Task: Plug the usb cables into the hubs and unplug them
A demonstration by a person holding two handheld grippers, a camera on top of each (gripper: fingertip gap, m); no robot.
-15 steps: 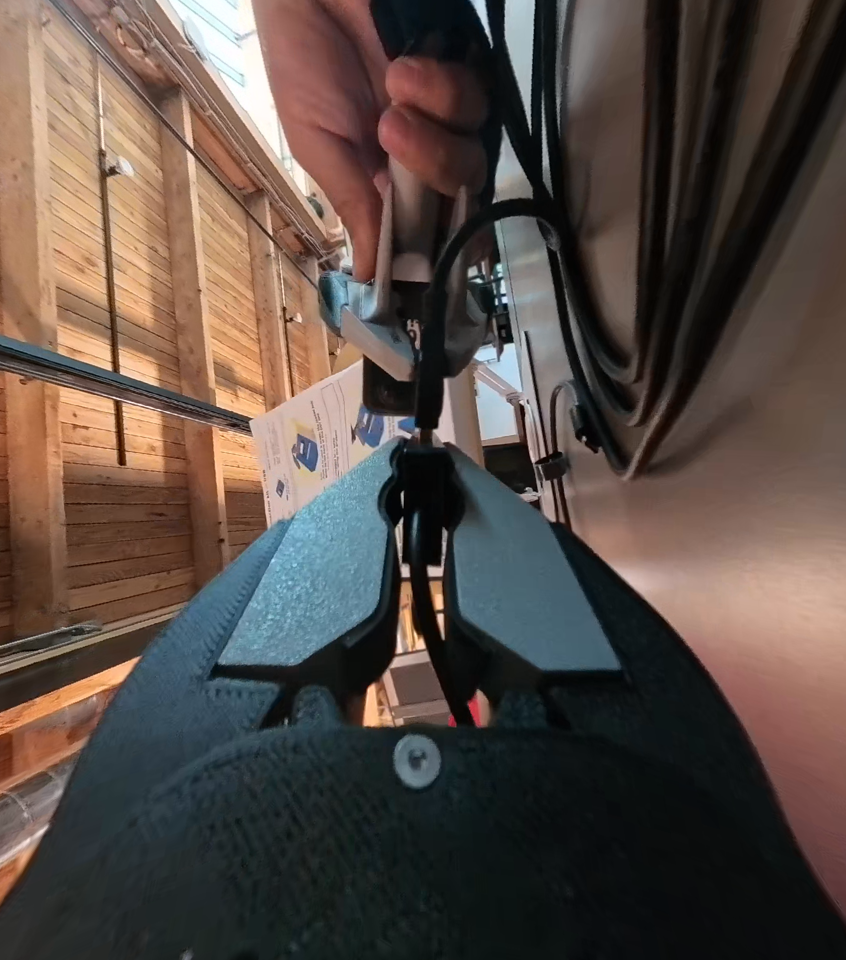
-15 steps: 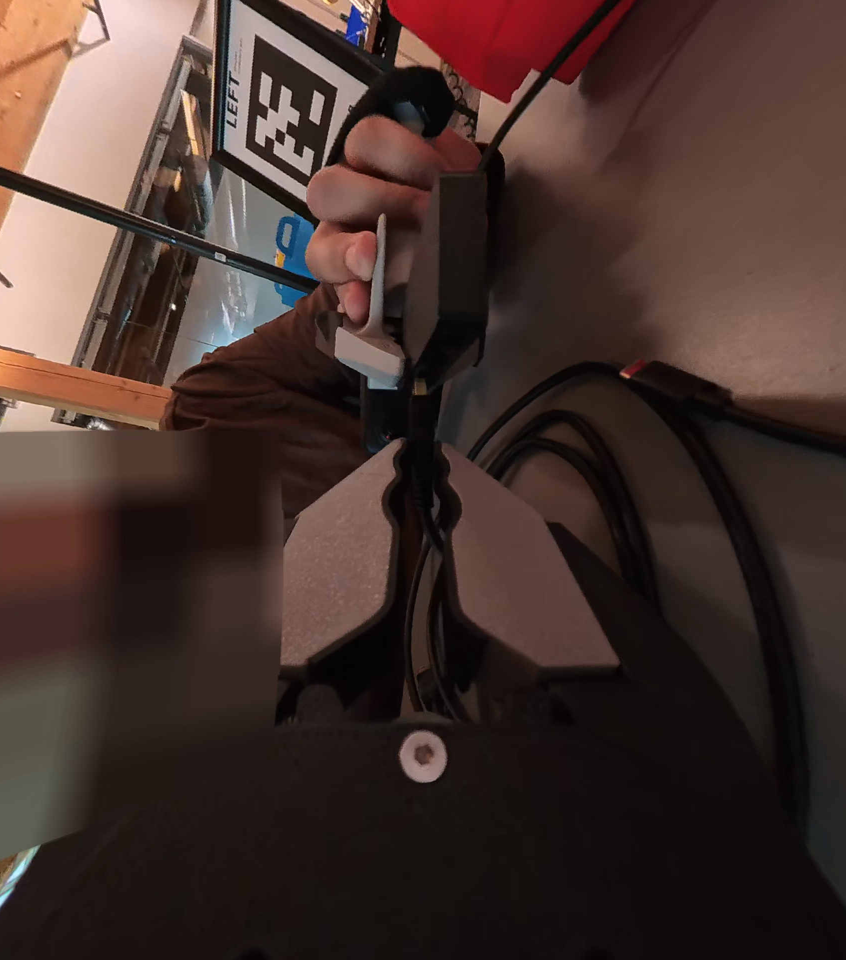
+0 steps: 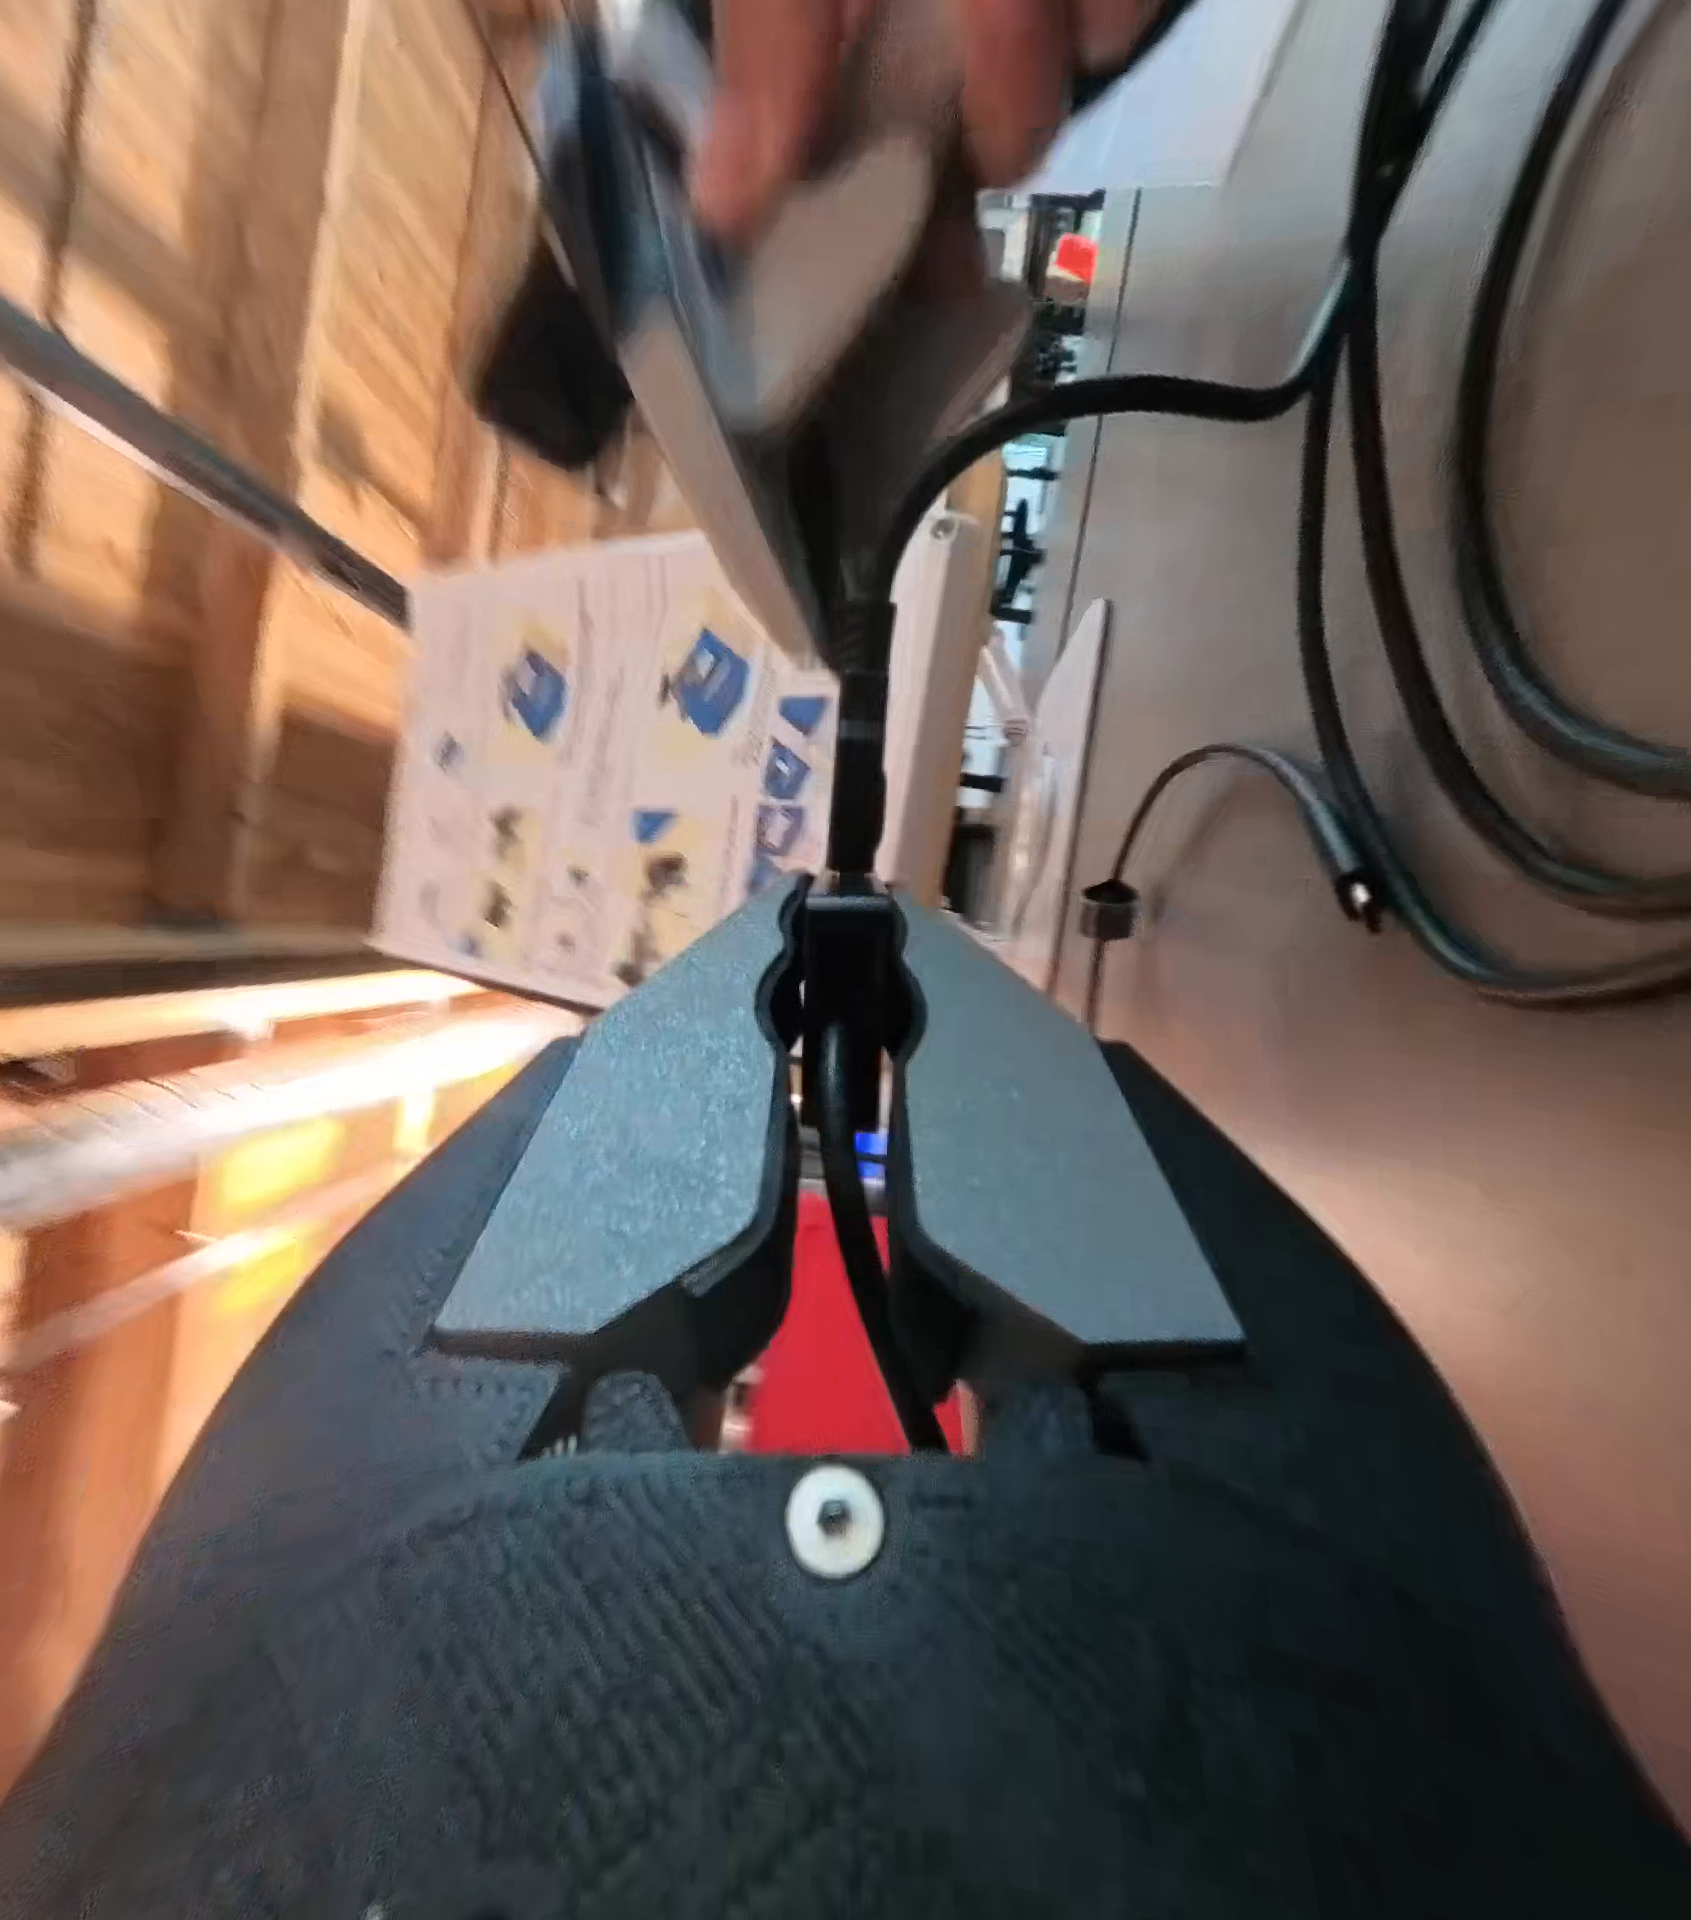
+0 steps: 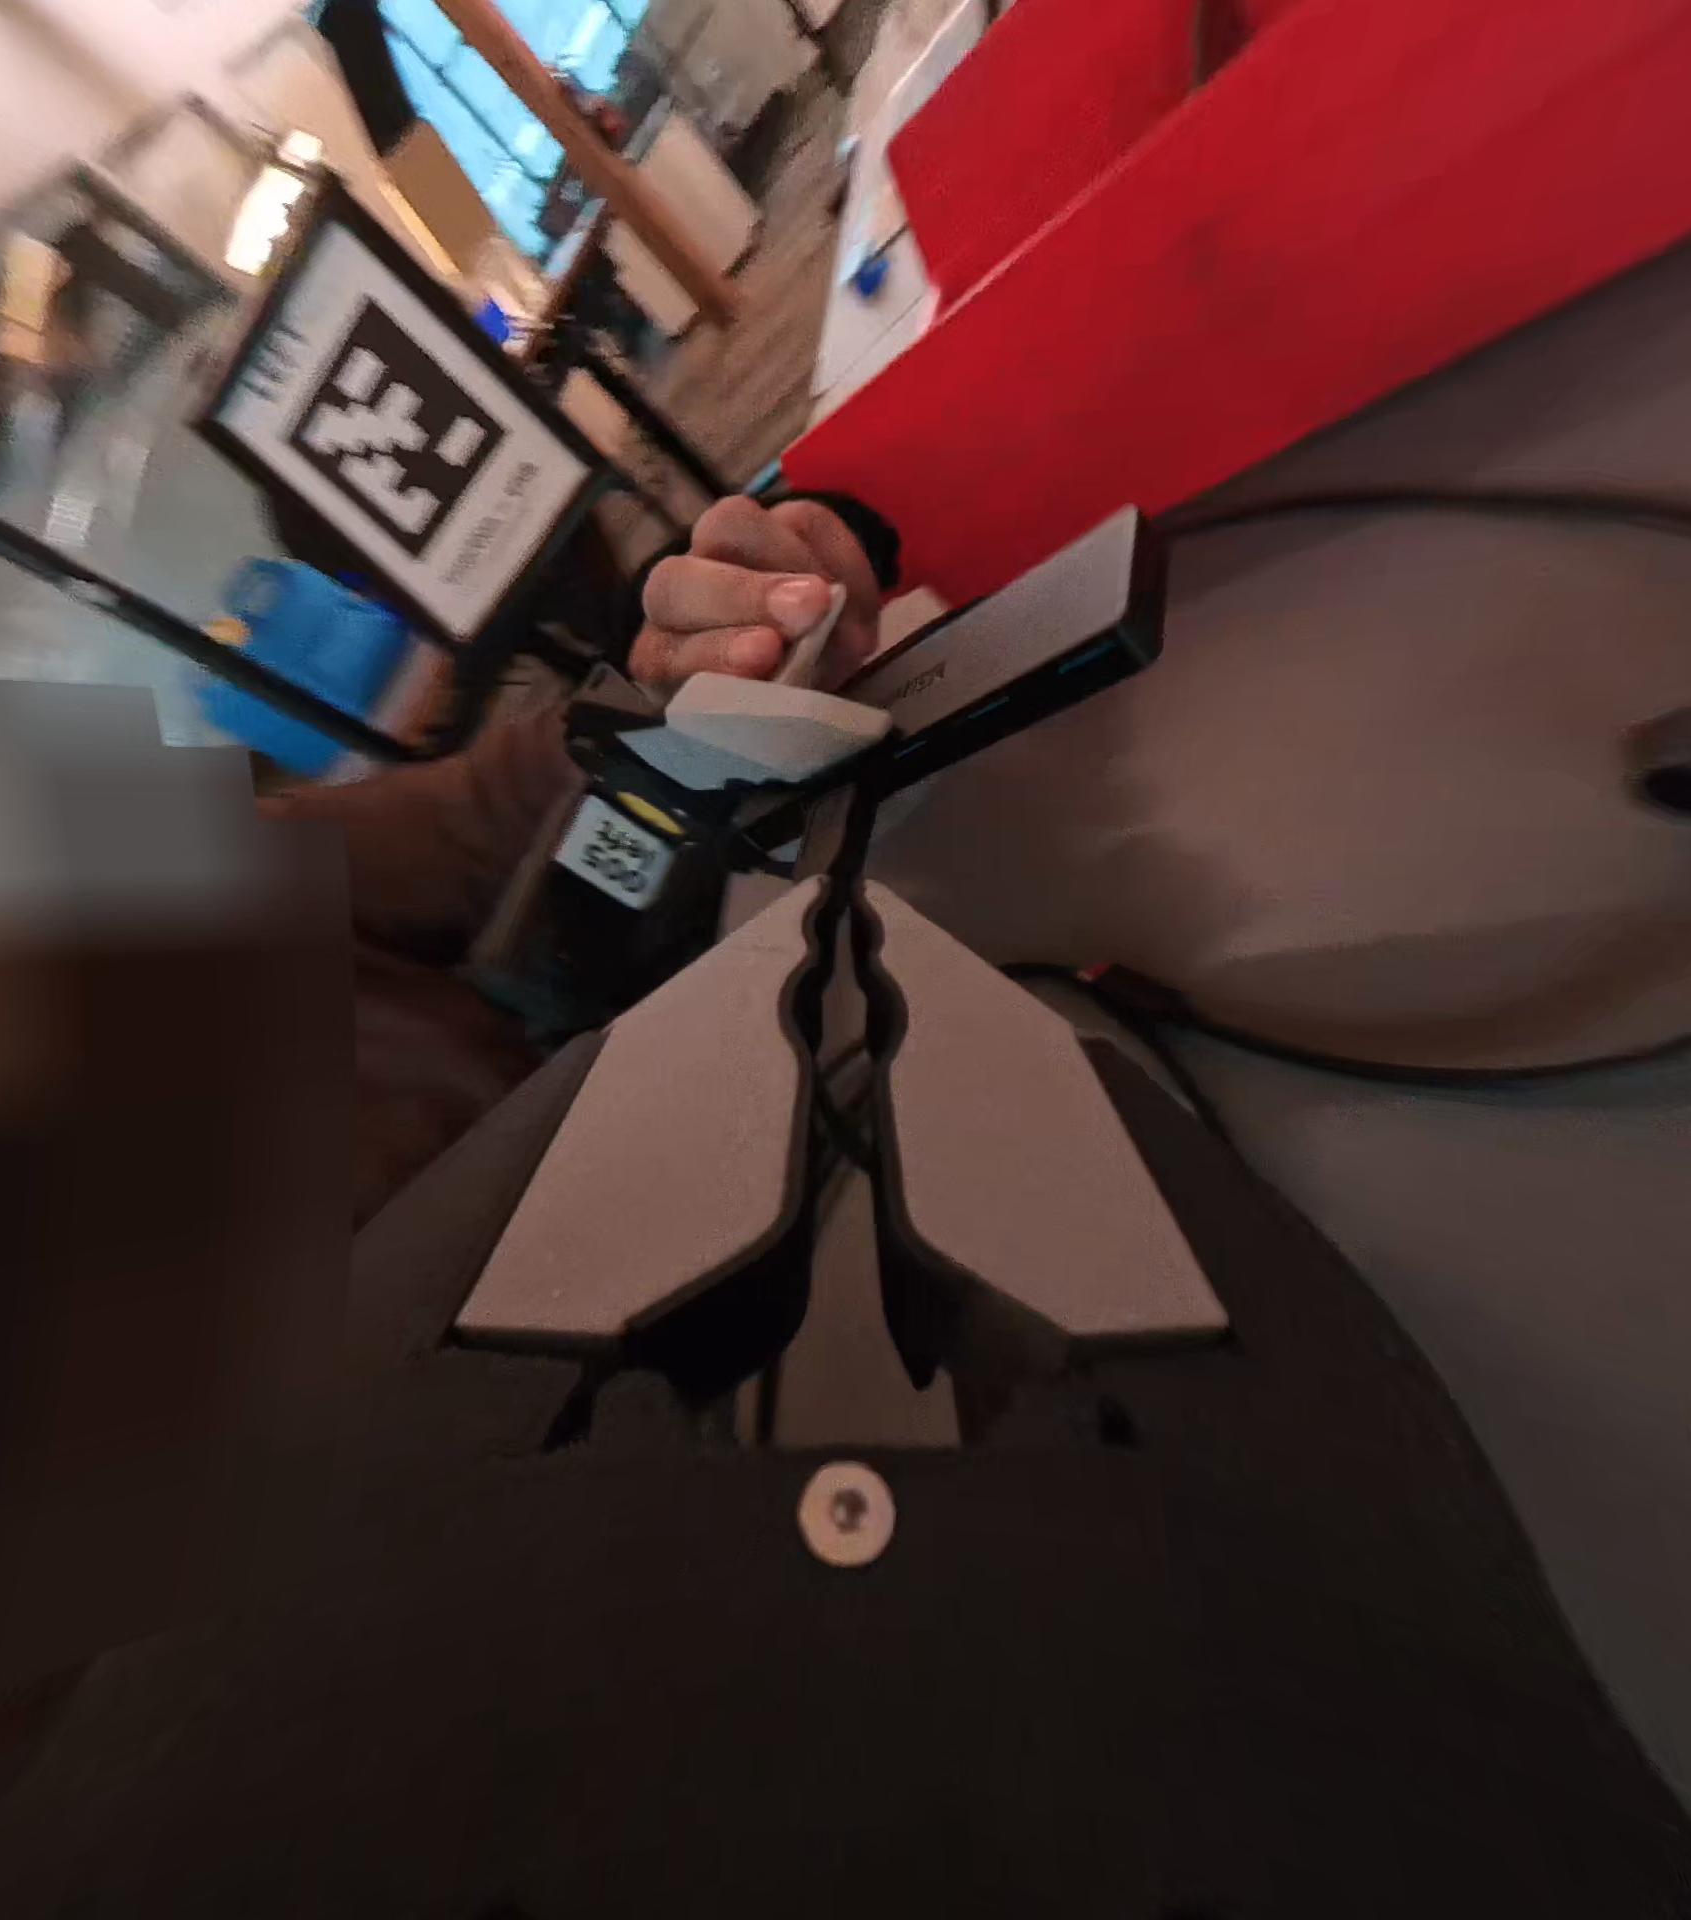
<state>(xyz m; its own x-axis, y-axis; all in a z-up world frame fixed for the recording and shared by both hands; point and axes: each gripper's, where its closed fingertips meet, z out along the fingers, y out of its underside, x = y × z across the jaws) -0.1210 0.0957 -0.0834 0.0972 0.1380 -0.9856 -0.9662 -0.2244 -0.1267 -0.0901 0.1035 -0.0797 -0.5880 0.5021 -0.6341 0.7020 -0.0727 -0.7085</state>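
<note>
In your left wrist view, your left gripper (image 3: 846, 914) has its jaws pinching a black plug (image 3: 846, 940), whose cable (image 3: 851, 1195) runs back between the fingers toward the camera. The plug's metal tip points forward at the end of a grey hub (image 3: 747, 416) that is badly blurred; whether the tip is seated in a port or just short of it, you cannot tell. A second black lead (image 3: 1080, 400) curves off the hub's near end to the right. A hand (image 3: 820, 94), also blurred, shows above the hub at the top edge. On the grey worktop (image 3: 1443, 1143) that fills the right side, several dark cables (image 3: 1506, 748) lie in loops, and one loose lead ends in a small plug (image 3: 1360, 899) beside them. A white printed board (image 3: 592, 769) stands behind the hub, against a blurred wooden wall (image 3: 145, 520). In your right wrist view, your right gripper (image 4: 841, 894) has its jaws pressed nearly together on a thin black cable (image 4: 846, 831) that rises from the tips to the hub (image 4: 1017, 639), a flat grey bar with a dark edge of ports, lying slantwise just ahead. Your left gripper (image 4: 747, 727) shows beyond it, with a hand (image 4: 747, 592) wrapped round its handle and a square coded marker (image 4: 394, 457) mounted on it. The worktop (image 4: 1443, 1247) spreads to the right, a thin cable (image 4: 1547, 1049) curving across it, and a red cloth (image 4: 1236, 291) covers its far edge.
</note>
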